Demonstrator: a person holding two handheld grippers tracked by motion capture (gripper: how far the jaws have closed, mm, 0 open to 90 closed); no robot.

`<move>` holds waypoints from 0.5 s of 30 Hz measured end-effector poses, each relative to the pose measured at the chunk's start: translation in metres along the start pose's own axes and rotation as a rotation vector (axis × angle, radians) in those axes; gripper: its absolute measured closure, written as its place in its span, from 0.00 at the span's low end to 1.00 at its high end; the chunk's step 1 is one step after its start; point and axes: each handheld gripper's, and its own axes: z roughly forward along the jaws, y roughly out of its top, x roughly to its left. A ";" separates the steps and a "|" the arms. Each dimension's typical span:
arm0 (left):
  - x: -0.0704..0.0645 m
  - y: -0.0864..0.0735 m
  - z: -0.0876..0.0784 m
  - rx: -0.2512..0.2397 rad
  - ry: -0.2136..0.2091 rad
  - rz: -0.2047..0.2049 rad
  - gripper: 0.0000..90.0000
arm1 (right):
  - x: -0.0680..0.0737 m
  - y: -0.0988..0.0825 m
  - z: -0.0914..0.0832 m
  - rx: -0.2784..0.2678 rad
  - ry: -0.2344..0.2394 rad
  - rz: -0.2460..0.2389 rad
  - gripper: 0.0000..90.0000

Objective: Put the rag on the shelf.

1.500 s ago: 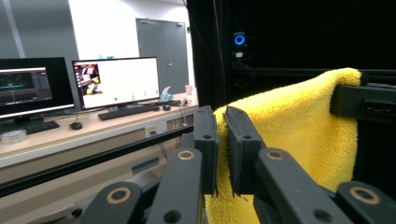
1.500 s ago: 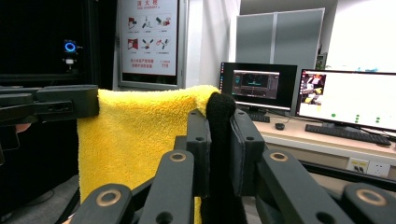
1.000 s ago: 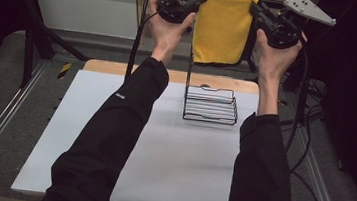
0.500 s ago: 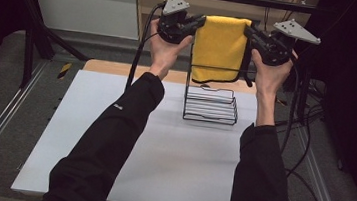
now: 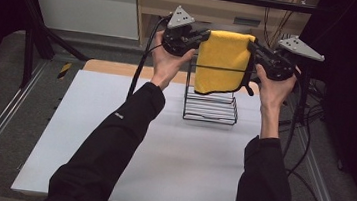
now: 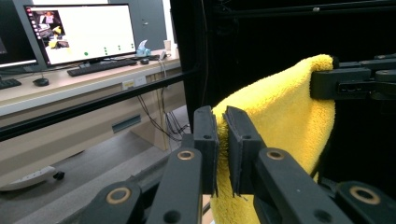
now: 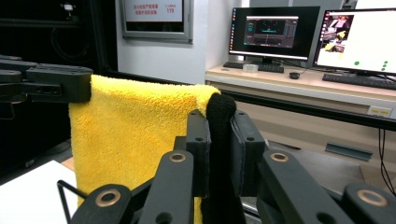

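White bench (image 5: 112, 139) below hand-held grippers; monitors (image 7: 355, 39) behind. Left (image 5: 204, 34) and right (image 5: 252, 45) each pinch yellow cloth (image 5: 223, 60), which hides the rack's (image 5: 211, 109) upper frame.

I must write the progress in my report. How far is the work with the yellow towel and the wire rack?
Done: left gripper and right gripper each pinch a top corner of the yellow towel, stretched flat. In hand: it hangs over the black wire rack. Left: probably draping it on the rack's bar and letting go.
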 end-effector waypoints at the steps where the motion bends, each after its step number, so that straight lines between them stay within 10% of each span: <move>1: -0.001 0.001 -0.001 -0.001 -0.002 0.004 0.93 | 0.000 0.000 -0.001 -0.001 0.001 -0.001 0.89; 15: -0.007 0.009 -0.013 -0.010 -0.013 0.016 0.93 | 0.006 0.006 -0.012 -0.027 0.016 -0.013 0.89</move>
